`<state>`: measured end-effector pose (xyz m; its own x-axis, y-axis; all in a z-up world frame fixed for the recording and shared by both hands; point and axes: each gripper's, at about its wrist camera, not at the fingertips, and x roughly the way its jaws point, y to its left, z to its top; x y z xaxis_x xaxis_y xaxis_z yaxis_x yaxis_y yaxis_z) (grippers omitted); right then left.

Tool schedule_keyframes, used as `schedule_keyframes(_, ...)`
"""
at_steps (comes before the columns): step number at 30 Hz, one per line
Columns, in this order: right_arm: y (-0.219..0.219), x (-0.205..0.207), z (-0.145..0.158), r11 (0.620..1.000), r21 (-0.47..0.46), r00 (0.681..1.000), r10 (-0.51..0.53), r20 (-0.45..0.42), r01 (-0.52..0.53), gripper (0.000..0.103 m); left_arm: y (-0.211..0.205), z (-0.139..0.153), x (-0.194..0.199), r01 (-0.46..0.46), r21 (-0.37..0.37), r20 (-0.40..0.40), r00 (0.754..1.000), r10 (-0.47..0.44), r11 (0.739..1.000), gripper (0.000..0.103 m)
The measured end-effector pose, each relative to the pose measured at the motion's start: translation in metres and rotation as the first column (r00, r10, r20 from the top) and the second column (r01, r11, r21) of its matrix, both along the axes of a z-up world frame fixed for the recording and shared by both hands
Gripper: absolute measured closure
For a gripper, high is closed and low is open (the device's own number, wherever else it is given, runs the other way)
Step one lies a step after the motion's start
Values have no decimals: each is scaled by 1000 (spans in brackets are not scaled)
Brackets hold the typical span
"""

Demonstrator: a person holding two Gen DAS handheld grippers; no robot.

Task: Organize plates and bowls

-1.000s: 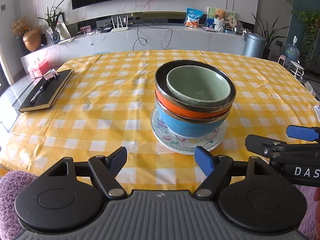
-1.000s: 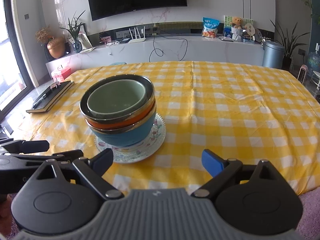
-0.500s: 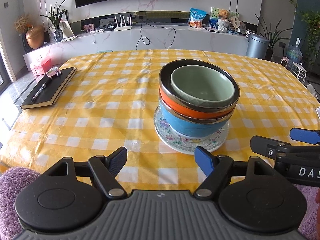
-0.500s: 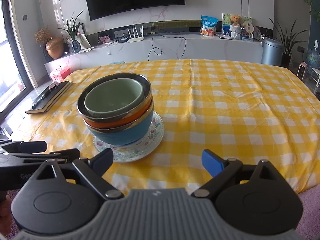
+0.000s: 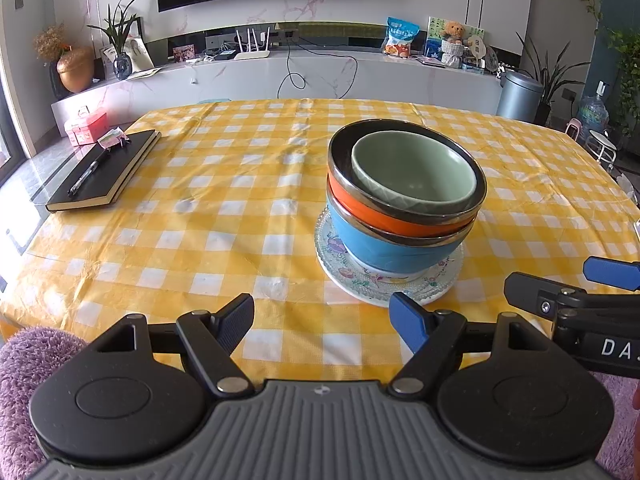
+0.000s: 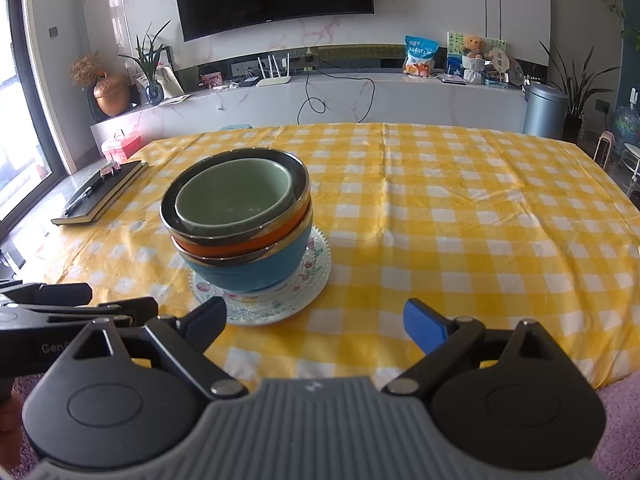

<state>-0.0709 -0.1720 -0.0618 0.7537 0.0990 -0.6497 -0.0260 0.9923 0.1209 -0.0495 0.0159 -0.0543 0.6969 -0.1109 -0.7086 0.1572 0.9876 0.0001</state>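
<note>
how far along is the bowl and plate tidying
Done, it seems: the green bowl nests in the orange bowl, which sits in the blue bowl on the patterned plate. In hand: nothing; the left gripper and right gripper are open and empty. Nothing loose remains visible.

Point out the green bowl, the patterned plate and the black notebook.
green bowl (image 5: 416, 178), left wrist view, inside wall.
patterned plate (image 5: 352, 280), left wrist view, near-left rim.
black notebook (image 5: 108, 168), left wrist view, cover.

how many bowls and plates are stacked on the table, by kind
bowls: 3 (green bowl, orange bowl, blue bowl, nested in that order from the top down)
plates: 1 (floral plate, under the bowls)
total: 4
</note>
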Motion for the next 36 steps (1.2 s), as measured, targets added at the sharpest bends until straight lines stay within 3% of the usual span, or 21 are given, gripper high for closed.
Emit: schedule_keyframes(36,1,-1,-1,1000,-1,1000,-5,0,5,10,0,2,-3,1,10,7,1000,-1,1000,13)
